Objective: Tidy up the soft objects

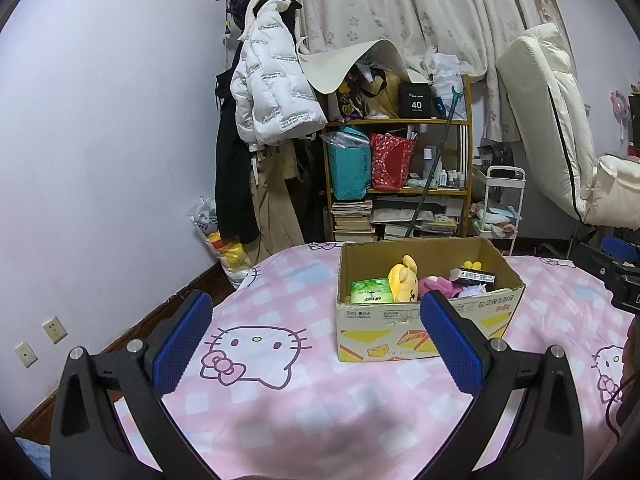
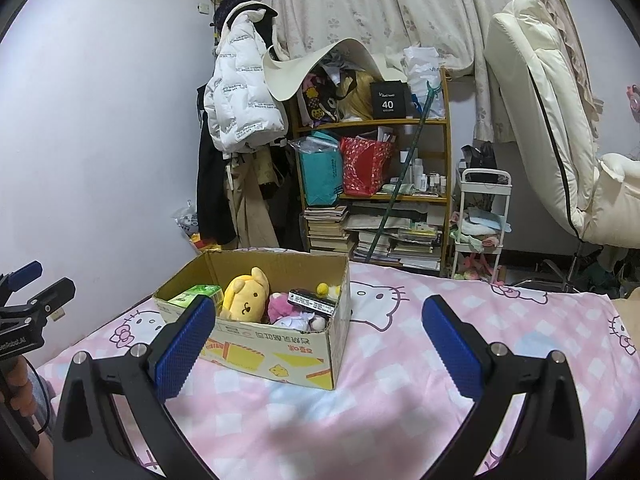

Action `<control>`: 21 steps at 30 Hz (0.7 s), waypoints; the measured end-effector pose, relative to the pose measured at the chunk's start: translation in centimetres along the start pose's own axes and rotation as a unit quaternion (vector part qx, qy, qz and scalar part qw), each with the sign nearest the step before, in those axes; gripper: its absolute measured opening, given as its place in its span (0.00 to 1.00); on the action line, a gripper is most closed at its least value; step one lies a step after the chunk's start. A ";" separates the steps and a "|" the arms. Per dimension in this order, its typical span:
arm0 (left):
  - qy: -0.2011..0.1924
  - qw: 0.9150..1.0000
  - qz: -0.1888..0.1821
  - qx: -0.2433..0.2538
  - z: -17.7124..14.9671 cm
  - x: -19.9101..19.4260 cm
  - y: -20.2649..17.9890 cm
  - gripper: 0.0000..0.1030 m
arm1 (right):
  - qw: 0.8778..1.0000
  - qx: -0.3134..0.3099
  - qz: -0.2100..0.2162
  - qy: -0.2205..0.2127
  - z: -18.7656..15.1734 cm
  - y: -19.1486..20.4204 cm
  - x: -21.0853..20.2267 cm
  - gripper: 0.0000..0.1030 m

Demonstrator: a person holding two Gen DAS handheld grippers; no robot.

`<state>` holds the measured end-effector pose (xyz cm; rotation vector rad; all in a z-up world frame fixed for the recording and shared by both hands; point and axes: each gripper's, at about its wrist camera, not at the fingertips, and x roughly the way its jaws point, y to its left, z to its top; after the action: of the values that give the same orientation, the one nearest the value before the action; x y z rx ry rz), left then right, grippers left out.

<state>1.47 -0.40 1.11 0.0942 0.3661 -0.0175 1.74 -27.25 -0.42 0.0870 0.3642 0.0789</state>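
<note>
While both the left gripper [image 1: 316,334] and right gripper [image 2: 318,334] are held spread and empty, the yellow plush [image 2: 244,294] in the cardboard box [image 2: 280,354] at the bed's [image 2: 400,400] far edge should be approached from above and pinched by its body

A home bedroom: bed [image 1: 280,400], curtains [image 1: 400,8], cluttered bookshelf [image 1: 400,192], hung coats [image 1: 272,92]

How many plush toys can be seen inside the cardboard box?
2 clearly: a yellow dog plush in the middle of the cardboard box, and a pink plush just right of it. Small yellow and pale purple items beside them may be toys too; others may lie hidden.
</note>
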 end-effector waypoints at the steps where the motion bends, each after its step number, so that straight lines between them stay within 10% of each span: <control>1: 0.001 1.000 -0.001 0.000 0.0 0.0 0.0 0.99 | 1.000 0.000 0.000 0.000 0.0 0.0 0.0 1.00; 21: 0.004 1.000 -0.001 0.004 -0.2 -0.1 -0.3 0.99 | 1.000 0.002 -0.002 0.000 -0.1 -0.2 -0.1 1.00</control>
<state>1.33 -0.70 0.97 0.1018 0.3751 -0.0199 1.63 -27.45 -0.53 0.0902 0.3640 0.0743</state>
